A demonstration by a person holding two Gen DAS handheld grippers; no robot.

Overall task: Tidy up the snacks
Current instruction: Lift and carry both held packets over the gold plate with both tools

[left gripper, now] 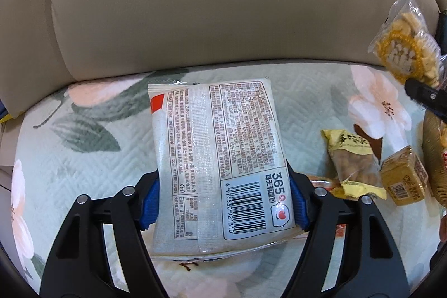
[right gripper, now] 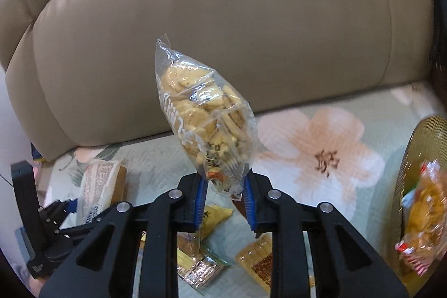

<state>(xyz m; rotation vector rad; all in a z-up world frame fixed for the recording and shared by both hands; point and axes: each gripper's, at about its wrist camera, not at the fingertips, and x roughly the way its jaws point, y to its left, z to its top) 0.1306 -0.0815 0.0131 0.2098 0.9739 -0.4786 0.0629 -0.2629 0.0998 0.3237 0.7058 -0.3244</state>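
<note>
Left gripper [left gripper: 223,203] clamps bread packet [left gripper: 215,158], right gripper [right gripper: 223,203] clamps biscuit bag [right gripper: 204,116]; gold basket [right gripper: 419,158] at three o'clock seemingly part-filled, loose snacks remain.

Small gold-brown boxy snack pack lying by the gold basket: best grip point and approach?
Take the small gold-brown boxy snack pack across its two long side faces, coming from above. It lies flat on the floral quilted cover and looks firm and blocky. The yellow nut packet sits close on one side, the gold basket on the other, so side approaches look cramped.
</note>
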